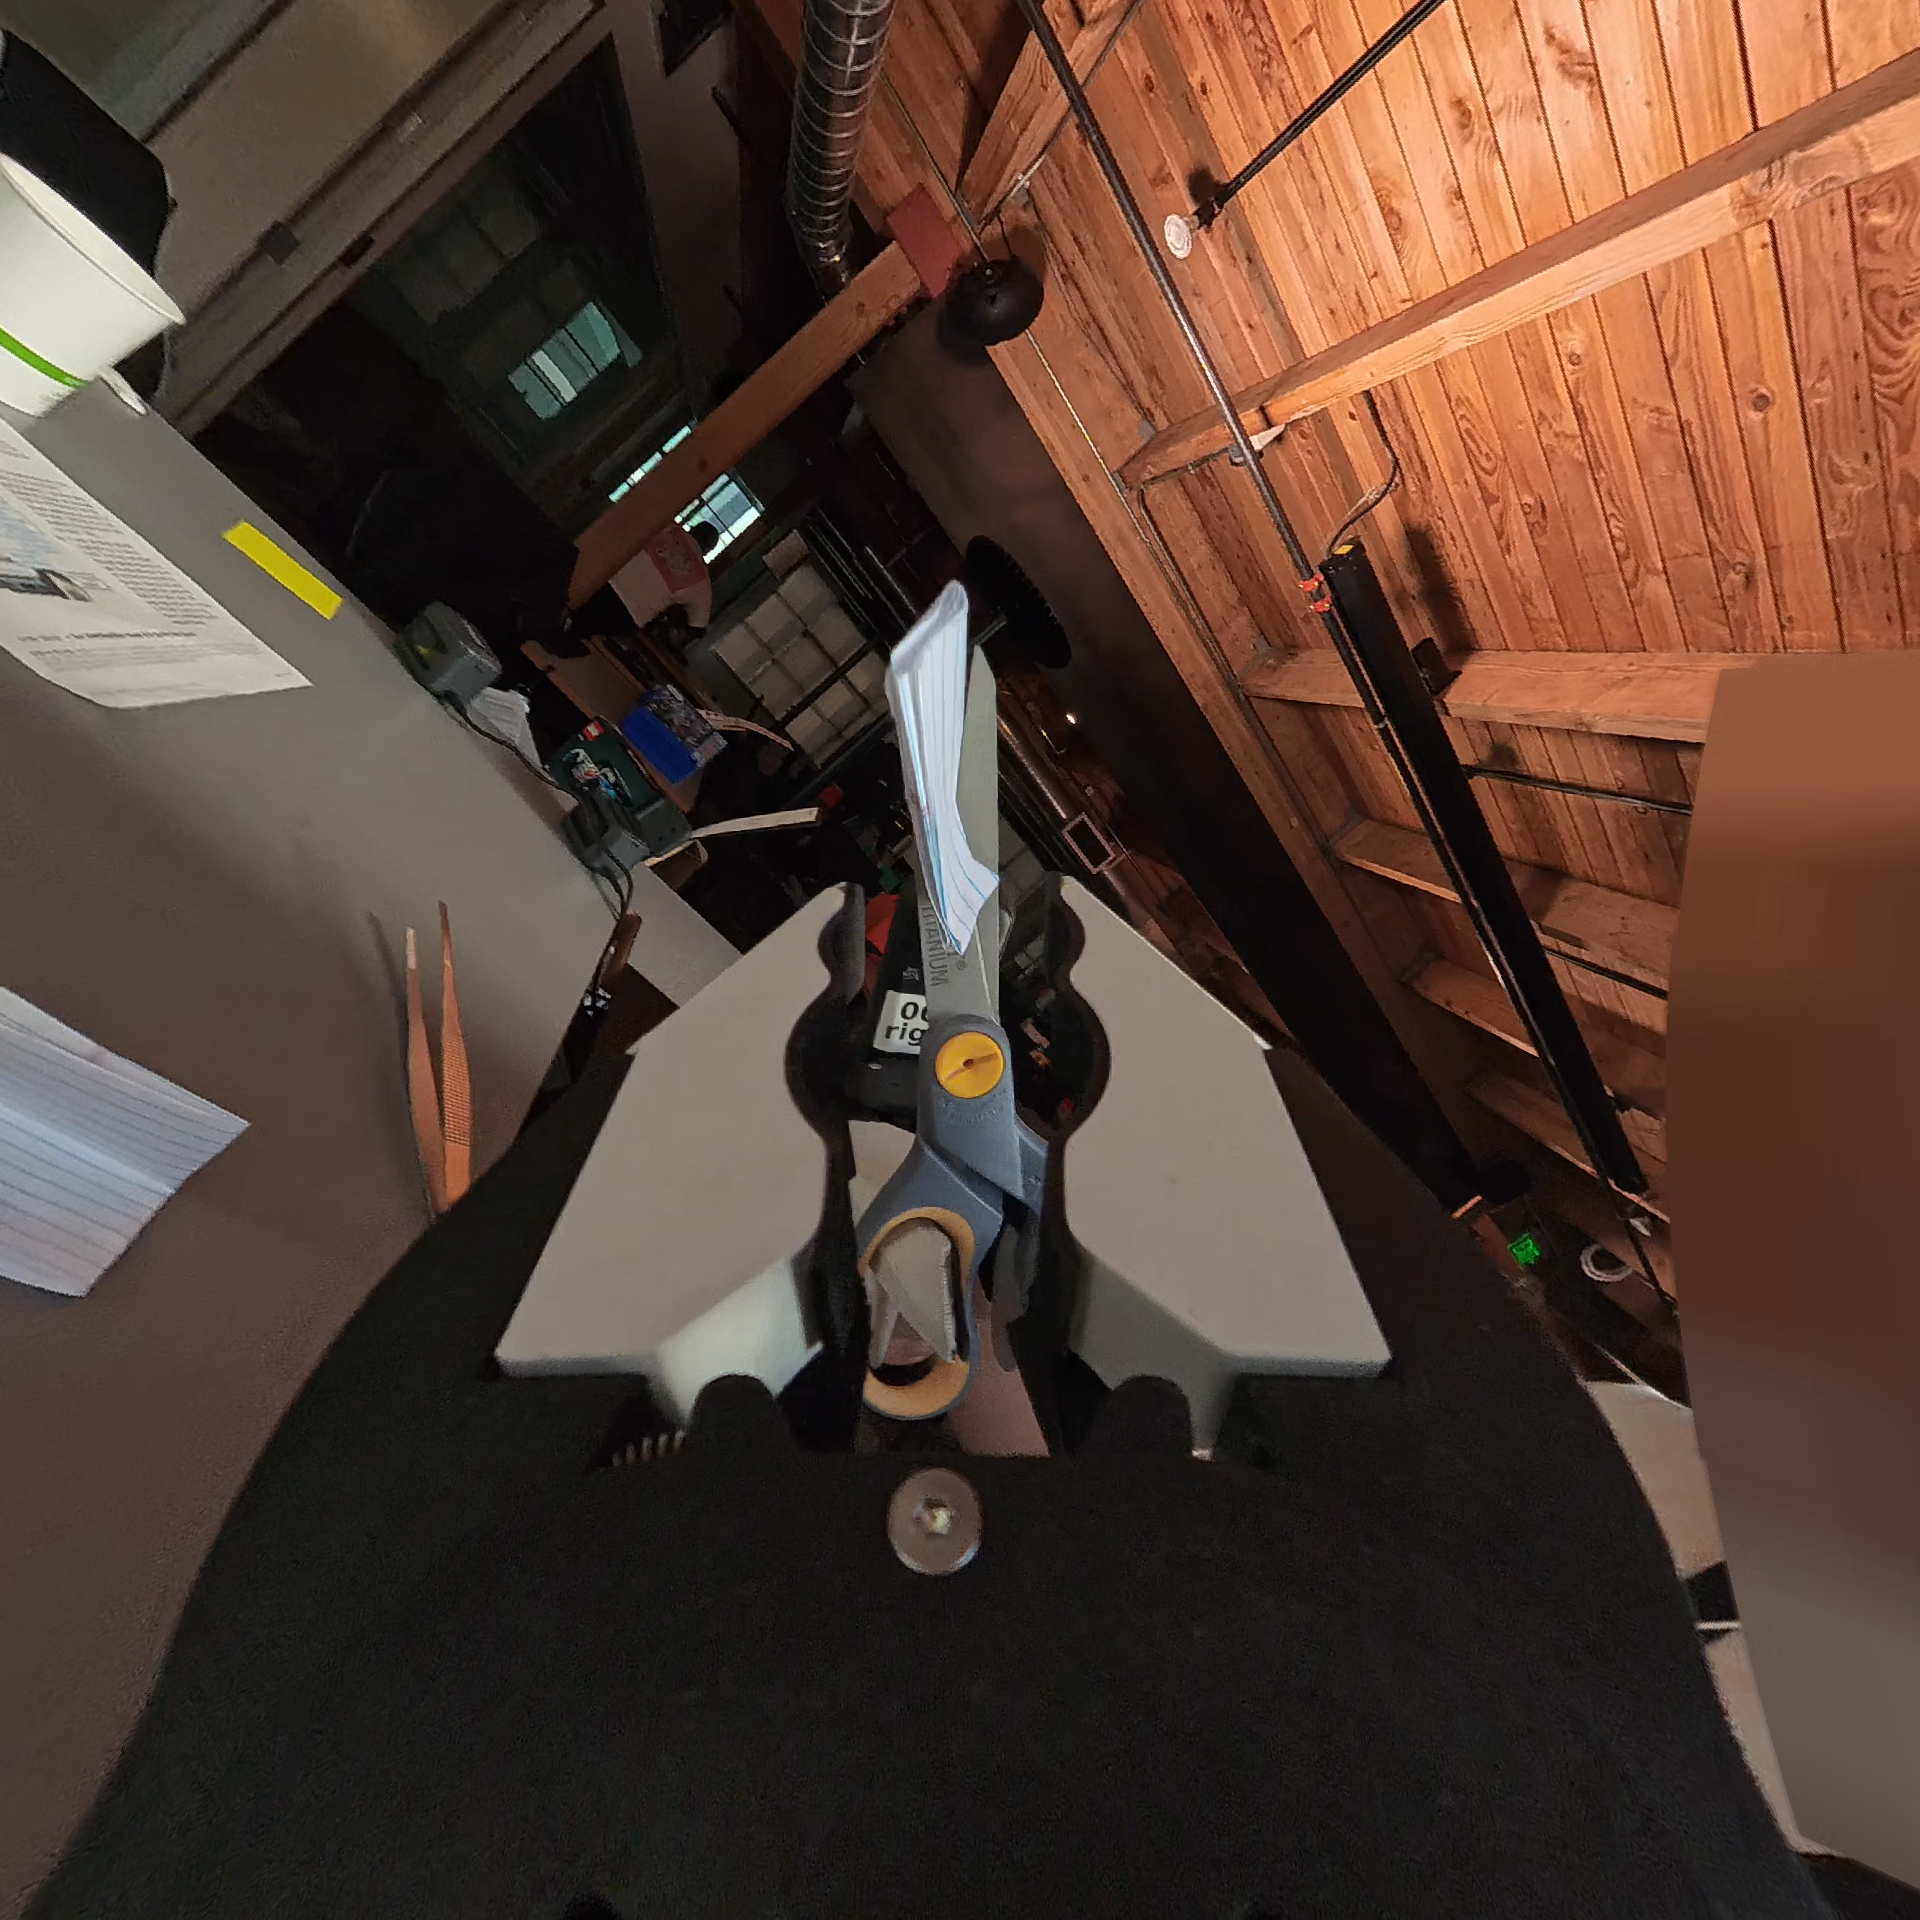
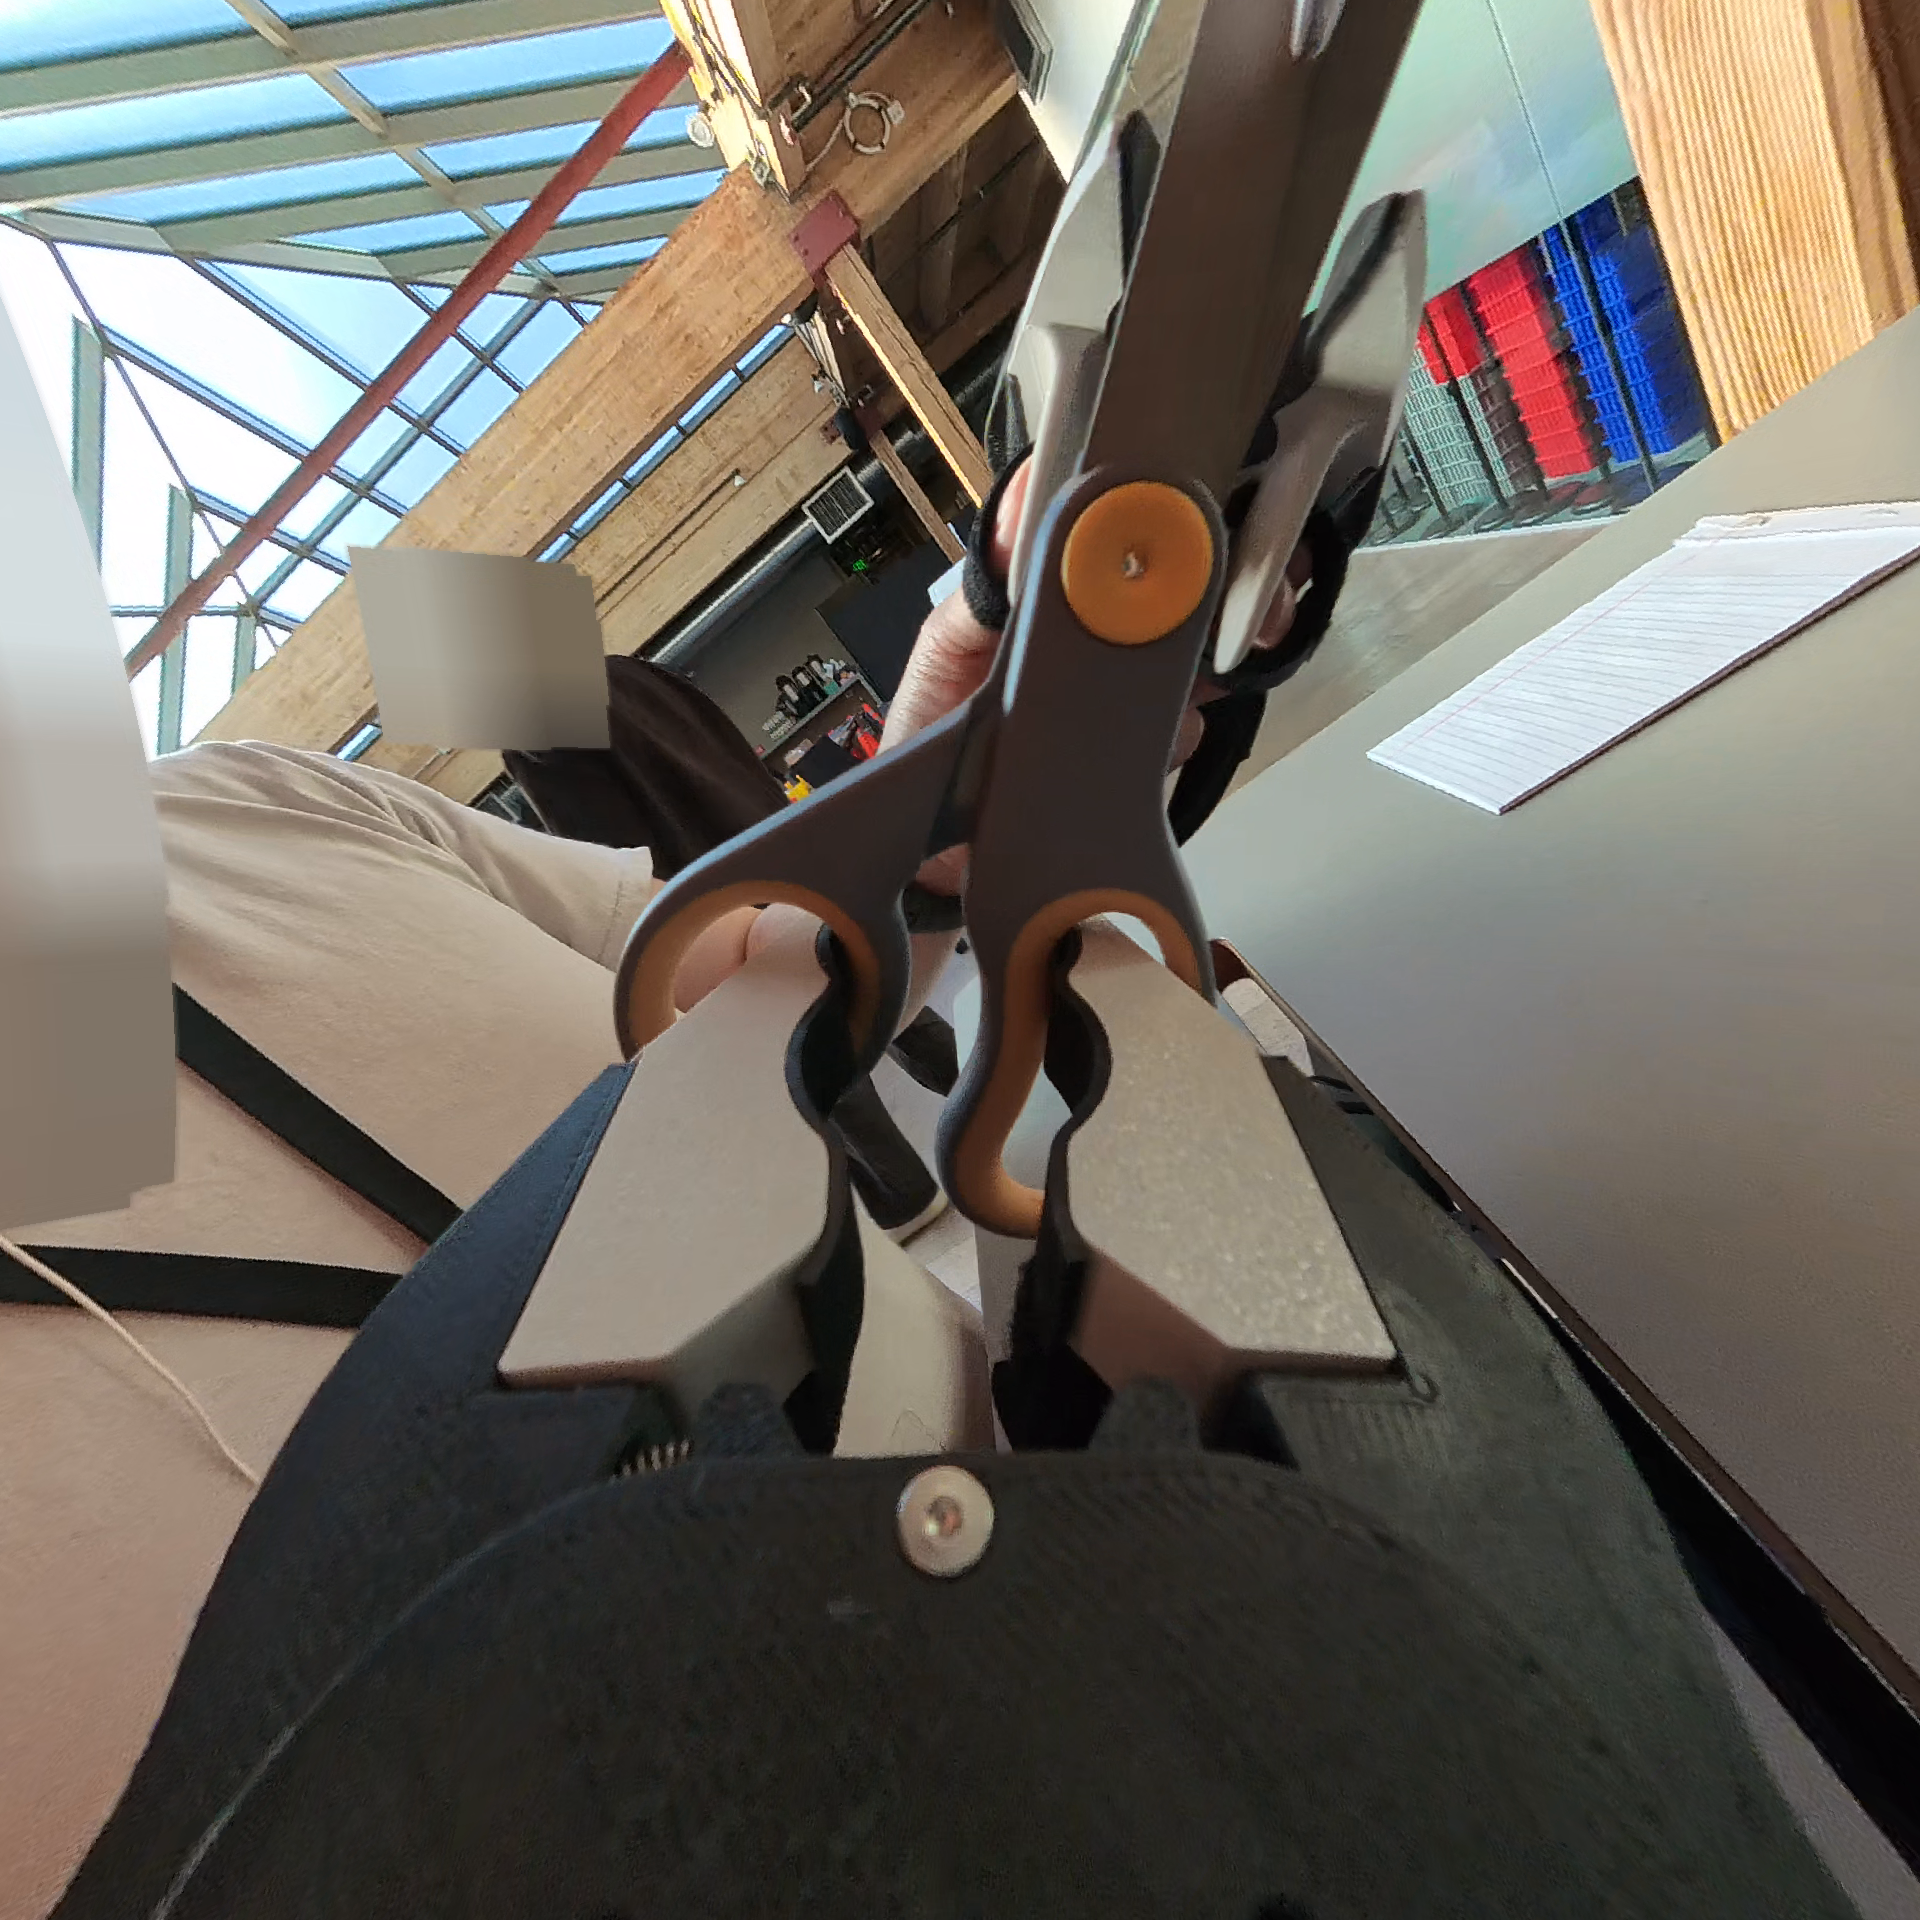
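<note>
Grey and orange plastic makes the handles of the scissors. They fill the middle of the right wrist view. The right gripper has one finger pushed through each handle loop and presses the inner bars toward each other, so it carries the scissors by the handles. The blades run up and away from it and are cut off at the top edge.

Beyond the orange pivot, two pale fingers of the left gripper stand on both sides of the blades. A person's hand with black finger sleeves is behind them, mostly hidden. In the left wrist view, the scissors lie edge-on in the narrow gap between this gripper's fingers. I cannot tell if the pads really press on them or only stand close.

A slip of lined paper lies against the blade just past the left fingertips. Its lower end is hidden at the tips, so what holds it is unclear.

Both grippers are tilted upward, toward the wooden ceiling.

To the right of the right gripper is the grey tabletop with a lined pad lying flat on it. To the left of the left gripper there is a white paper cup, cut off by the edge, and a printed sheet.
</note>
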Motion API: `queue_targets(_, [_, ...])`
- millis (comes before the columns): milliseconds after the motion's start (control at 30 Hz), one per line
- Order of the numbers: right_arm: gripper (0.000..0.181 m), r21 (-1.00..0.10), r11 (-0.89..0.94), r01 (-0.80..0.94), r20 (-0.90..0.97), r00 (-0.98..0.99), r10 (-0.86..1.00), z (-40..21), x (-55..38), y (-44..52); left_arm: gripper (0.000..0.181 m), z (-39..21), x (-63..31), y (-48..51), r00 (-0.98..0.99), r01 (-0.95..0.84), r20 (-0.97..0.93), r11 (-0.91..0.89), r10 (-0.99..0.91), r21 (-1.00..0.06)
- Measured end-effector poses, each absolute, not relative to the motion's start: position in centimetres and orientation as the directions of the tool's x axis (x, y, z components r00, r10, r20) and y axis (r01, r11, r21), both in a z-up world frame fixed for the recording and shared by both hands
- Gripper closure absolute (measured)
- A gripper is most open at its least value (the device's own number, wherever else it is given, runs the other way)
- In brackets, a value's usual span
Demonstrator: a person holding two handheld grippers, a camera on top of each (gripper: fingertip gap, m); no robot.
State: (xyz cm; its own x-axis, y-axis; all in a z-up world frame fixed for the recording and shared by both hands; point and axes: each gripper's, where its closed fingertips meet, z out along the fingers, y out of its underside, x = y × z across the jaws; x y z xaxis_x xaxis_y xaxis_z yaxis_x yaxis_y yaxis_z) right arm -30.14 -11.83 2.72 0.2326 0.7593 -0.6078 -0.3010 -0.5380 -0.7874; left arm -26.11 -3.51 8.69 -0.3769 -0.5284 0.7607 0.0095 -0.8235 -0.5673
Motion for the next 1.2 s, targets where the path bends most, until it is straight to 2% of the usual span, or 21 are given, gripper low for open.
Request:
queue_targets(100, [0.150, -0.794, -0.549, -0.262, -0.603, 0.218, 0.768, 2.3, -31.0, -12.1, 0.156, 8.2, -25.5, -4.0, -0.404, -0.007, 0.781, -0.852, -0.476, -0.523])
queue_targets(133, [0.150, -0.798, -0.550, -0.245, -0.599, 0.225, 0.769, 2.0, -31.3, -12.1, 0.165, 8.3, -25.6, -4.3, -0.435, -0.016, 0.774, -0.856, -0.459, -0.516])
queue_targets(167, [0.150, -0.800, -0.554, -0.228, -0.598, 0.237, 0.765, 1.6, -31.5, -12.0, 0.181, 8.4, -25.8, -4.6, -0.454, -0.027, 0.770, -0.857, -0.449, -0.515])
queue_targets(467, [0.149, -0.763, -0.620, -0.183, -0.646, 0.173, 0.744, 1.7, -30.8, -14.0, 0.181, 7.8, -27.0, -5.3, -0.380, -0.227, 0.785, -0.774, -0.489, -0.591])
queue_targets(800, [0.148, -0.714, -0.667, -0.211, -0.692, 0.068, 0.719, 2.6, -31.2, -15.2, 0.181, 7.7, -27.3, -6.0, -0.360, -0.311, 0.760, -0.699, -0.540, -0.644])
queue_targets(1133, [0.149, -0.688, -0.698, -0.199, -0.718, 0.045, 0.695, 2.7, -31.4, -16.2, 0.181, 7.1, -27.9, -6.4, -0.322, -0.411, 0.749, -0.627, -0.580, -0.662])
queue_targets(1200, [0.151, -0.700, -0.691, -0.183, -0.712, 0.101, 0.695, 2.1, -31.5, -16.0, 0.181, 7.0, -27.9, -6.4, -0.316, -0.420, 0.742, -0.615, -0.591, -0.668])
